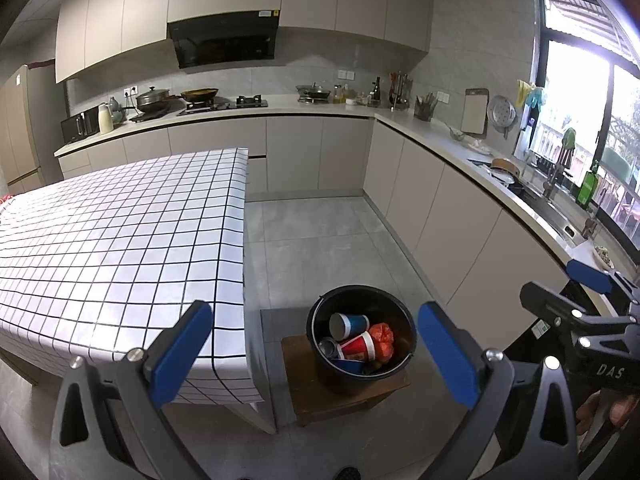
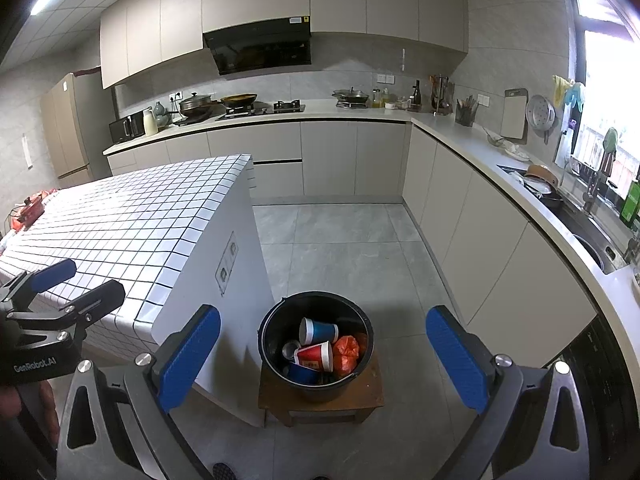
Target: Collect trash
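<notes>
Trash sits in the black bucket: a blue cup, a red cup, an orange crumpled bag, a tin can and a further dark blue item beneath. The bucket stands on a small wooden stool on the floor, just beside the end of the table with its checked cloth.

The visible tabletop is bare of loose items near the bucket; something red lies at its far left edge, too small to identify as trash or not.

Left gripper is empty, its blue fingers spread wide, hovering above and short of the bucket. Right gripper is likewise empty and spread wide, also aimed at the bucket.

Judgement: collection appears at or near completion. To finish well, check the far table edge and the floor around the stool for strays. Should the bucket be lifted, take its rim from both sides, level, since the cups lie loosely stacked and the stool top leaves little margin.
</notes>
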`<state>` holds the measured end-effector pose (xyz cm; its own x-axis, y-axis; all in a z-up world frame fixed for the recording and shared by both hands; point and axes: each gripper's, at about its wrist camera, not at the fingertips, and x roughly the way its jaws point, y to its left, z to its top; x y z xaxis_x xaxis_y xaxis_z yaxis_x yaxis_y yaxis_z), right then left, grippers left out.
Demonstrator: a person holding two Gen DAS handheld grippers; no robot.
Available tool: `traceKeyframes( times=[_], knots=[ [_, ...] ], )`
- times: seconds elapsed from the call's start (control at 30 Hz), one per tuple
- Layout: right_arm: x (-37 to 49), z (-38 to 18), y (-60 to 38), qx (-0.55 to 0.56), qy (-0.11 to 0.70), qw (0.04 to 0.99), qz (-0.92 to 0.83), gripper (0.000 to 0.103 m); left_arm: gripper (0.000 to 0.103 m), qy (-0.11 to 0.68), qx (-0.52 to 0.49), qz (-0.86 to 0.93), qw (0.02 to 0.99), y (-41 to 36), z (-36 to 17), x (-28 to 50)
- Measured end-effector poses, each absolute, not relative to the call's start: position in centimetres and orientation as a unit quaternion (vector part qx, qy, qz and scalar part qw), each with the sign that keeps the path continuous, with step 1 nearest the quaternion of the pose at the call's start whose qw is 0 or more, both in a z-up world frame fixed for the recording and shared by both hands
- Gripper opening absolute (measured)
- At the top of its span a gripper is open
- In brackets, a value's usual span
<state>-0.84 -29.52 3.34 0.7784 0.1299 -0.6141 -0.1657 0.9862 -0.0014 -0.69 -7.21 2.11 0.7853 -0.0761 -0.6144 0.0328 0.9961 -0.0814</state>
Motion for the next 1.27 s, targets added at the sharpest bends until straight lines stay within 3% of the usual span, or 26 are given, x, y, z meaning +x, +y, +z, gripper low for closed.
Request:
traceKeyframes(
  times=[1.27],
  knots=[
    [0.4, 2.8, -29.3, -0.031, 0.333, 0.939, 0.077, 0.103, 0.103, 0.328, -0.050, -0.068, 0.941, -6.4, 1.4, 0.0]
  ],
)
